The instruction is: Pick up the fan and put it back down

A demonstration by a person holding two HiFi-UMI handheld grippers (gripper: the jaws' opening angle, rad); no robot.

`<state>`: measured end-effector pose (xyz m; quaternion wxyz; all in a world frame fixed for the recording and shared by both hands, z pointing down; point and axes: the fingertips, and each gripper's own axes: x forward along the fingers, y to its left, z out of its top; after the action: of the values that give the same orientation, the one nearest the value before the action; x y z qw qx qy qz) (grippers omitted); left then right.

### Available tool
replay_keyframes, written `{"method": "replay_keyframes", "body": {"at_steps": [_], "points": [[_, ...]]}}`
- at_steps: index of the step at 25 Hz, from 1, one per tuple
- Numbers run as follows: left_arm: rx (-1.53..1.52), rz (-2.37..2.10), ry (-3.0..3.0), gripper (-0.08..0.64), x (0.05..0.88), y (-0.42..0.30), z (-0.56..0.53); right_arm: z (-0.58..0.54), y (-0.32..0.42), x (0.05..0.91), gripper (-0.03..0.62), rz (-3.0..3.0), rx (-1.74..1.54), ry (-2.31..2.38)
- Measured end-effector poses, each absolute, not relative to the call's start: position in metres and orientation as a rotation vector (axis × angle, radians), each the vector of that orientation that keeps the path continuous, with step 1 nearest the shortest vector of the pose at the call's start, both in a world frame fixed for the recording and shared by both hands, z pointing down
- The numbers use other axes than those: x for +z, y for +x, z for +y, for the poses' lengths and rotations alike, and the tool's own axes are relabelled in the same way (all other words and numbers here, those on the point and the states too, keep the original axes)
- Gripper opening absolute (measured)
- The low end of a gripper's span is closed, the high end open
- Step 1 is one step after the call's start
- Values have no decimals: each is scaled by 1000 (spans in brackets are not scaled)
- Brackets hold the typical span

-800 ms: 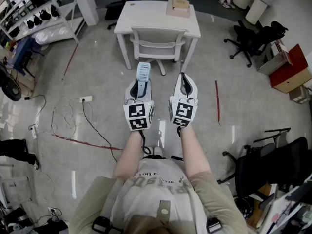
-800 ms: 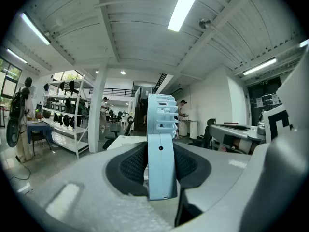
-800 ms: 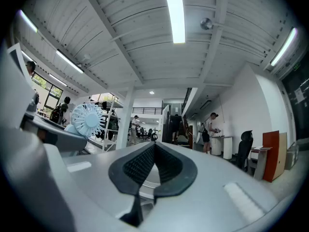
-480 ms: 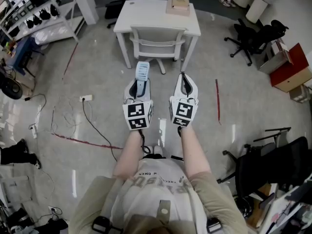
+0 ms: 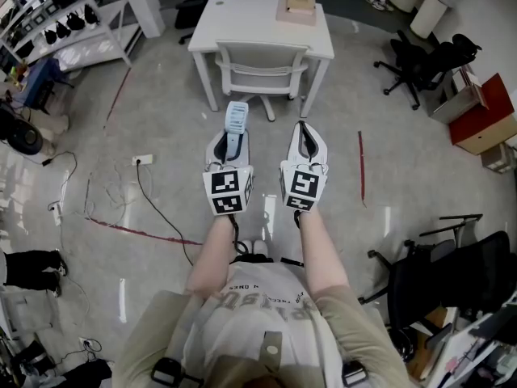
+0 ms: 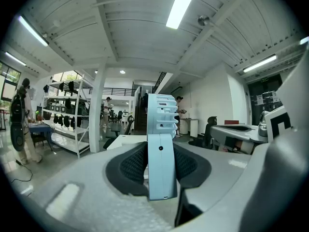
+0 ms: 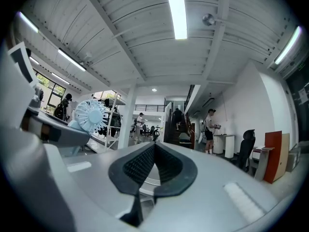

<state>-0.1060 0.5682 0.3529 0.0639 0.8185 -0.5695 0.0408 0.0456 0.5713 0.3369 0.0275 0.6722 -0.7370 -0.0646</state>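
A small pale-blue hand fan (image 5: pixel 236 121) is held edge-on between the pads of my left gripper (image 5: pixel 233 143), its round head sticking out past the jaw tips. In the left gripper view the fan (image 6: pixel 161 144) stands upright, and both black pads press on its handle. From the right gripper view the fan's round grille (image 7: pixel 90 116) shows at the left. My right gripper (image 5: pixel 304 138) is beside the left at the same height, shut, with nothing between its pads (image 7: pixel 153 164). Both grippers are held level in the air in front of the person.
A white table (image 5: pixel 260 21) with a tan box (image 5: pixel 296 6) on it stands ahead, and a white chair (image 5: pixel 260 73) is pushed up to it. Cables and a power strip (image 5: pixel 142 163) lie on the floor at left. Black office chairs (image 5: pixel 420 63) stand at right, shelving (image 5: pixel 65 23) at far left.
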Motion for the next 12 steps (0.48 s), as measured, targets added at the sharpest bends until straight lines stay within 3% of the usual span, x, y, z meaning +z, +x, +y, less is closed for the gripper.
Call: {"method": "replay_keyframes", "body": {"at_steps": [8,9,10,12], "points": [[142,-1750,2463,129,354,-104,558,557,57,343,18,-2435,-64,2023],[144,-1758,2458,129,353,-105,557,555,56,344,146,-2459,-47,1999],[147,-1764,2452,129,353,-106,555,552,57,346,199,-2474,-30,1986],[151,-1771,2445,129,354,-107,551,546,60,347,226,-2479,-15,1988]]}}
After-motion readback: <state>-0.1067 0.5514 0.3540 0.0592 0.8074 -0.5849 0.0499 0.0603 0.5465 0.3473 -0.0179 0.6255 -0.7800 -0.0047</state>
